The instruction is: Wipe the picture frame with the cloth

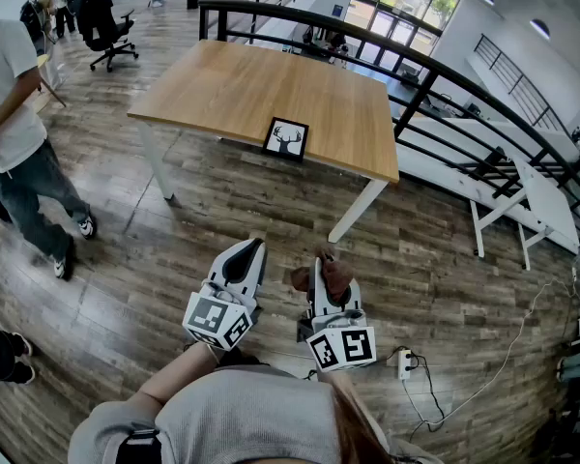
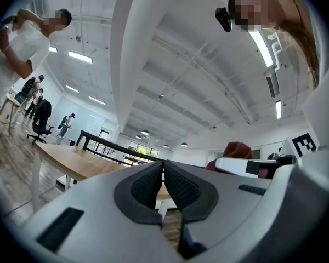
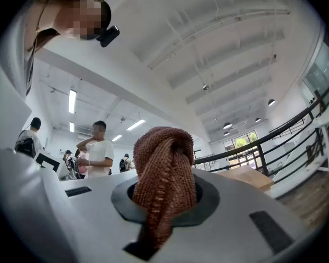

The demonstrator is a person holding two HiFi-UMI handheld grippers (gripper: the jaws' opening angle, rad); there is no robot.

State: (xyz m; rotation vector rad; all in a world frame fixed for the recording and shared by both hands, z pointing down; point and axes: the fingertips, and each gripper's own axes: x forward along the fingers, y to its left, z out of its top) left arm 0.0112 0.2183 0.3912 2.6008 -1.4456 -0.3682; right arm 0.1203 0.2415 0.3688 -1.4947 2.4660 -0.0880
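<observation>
A black picture frame (image 1: 286, 139) with a deer print stands on the wooden table (image 1: 242, 90) near its front edge. Both grippers are held over the floor, well short of the table. My right gripper (image 1: 321, 265) is shut on a reddish-brown cloth (image 1: 331, 275), which bulges out between the jaws (image 3: 165, 174). My left gripper (image 1: 254, 249) is shut with nothing in it; its dark pads (image 2: 143, 186) meet at the tip (image 2: 163, 163). The cloth (image 2: 237, 150) also shows at the right of the left gripper view. The table (image 2: 71, 159) lies ahead at the left.
A black railing (image 1: 435, 75) runs behind the table, with white trestle tables (image 1: 522, 196) beyond it. A person (image 1: 19, 153) walks at the left. A power strip and cable (image 1: 406, 363) lie on the wood floor at the right. An office chair (image 1: 106, 22) stands far left.
</observation>
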